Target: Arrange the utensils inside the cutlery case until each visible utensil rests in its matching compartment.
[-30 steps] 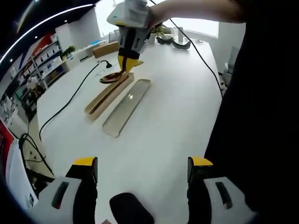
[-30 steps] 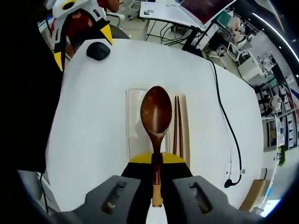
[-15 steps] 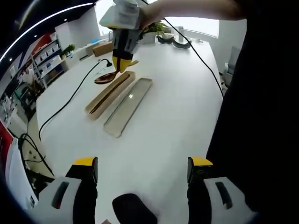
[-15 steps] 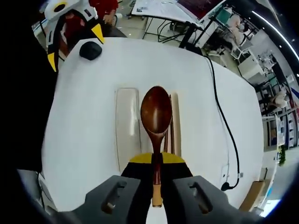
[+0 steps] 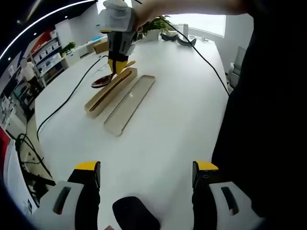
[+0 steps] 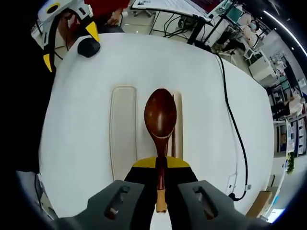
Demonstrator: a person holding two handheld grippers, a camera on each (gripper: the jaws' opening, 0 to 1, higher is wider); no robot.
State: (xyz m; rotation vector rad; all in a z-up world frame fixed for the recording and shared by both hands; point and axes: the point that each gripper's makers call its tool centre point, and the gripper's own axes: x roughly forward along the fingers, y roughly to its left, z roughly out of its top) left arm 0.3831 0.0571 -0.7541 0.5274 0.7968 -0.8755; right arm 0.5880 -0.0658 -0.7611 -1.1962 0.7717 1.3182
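Looking along the left tongs, they gape empty above the desk; far off, the case sits beside its lid. Right gripper view: the right tongs clamp the spoon over the case, chopsticks seemingly already inside, spoon not yet placed.

The left gripper view looks from low and near over the white surface, along its own jaws, towards the far windows. The case and its lid lie well ahead, with the right gripper above them. The right gripper view looks almost straight down from close above the same case and lid. At its top left edge the left gripper probably shows. Both views share the surface, case and lid.
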